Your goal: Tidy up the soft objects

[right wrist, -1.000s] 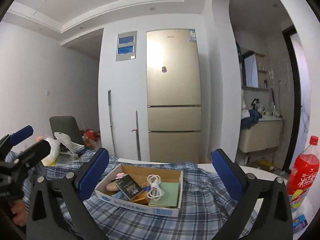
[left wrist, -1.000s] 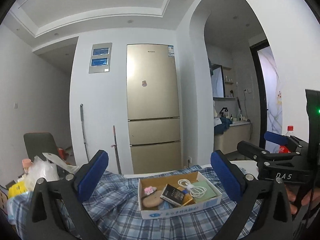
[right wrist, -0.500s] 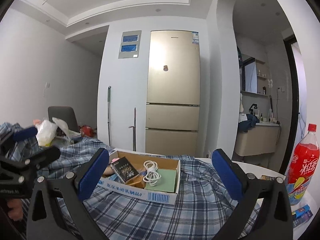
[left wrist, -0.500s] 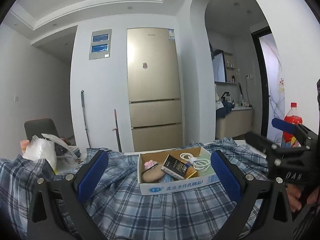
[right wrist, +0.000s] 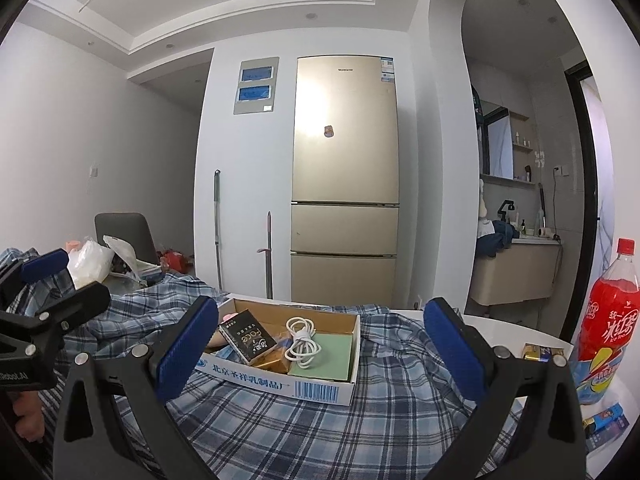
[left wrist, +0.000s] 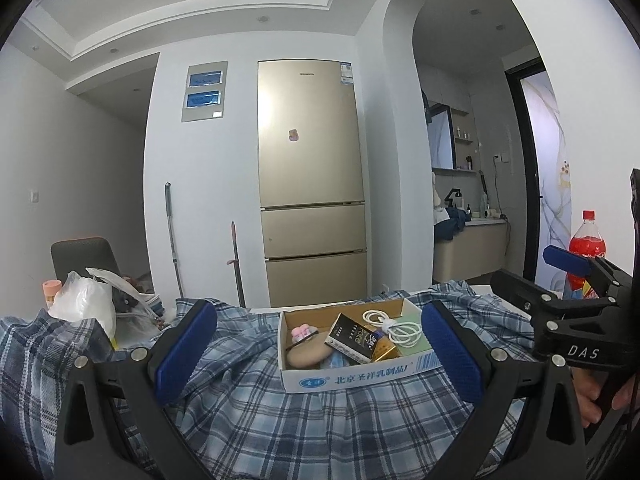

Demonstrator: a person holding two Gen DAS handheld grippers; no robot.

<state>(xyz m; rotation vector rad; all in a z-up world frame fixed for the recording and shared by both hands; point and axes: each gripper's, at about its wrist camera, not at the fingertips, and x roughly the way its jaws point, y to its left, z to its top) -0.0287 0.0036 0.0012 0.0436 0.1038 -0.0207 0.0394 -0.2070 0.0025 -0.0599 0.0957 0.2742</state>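
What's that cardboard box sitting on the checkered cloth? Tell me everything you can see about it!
The cardboard box is a shallow open tray, brown inside and white outside with blue printed writing and a barcode on its front wall. It sits flat on the rumpled blue plaid cloth, touching nothing else outside. Inside lie a coiled white cable, a black packet resting tilted, a green flat pad, a tan rounded thing and a small pink thing. Both grippers are open on either side of it, apart from it.

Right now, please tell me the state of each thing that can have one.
Left hand-held gripper: open, empty.
Right hand-held gripper: open, empty.
Cardboard box: open, resting on the shirt.
Plaid shirt: spread out, rumpled.
White cable: coiled, in box.
Red bottle: upright, capped.
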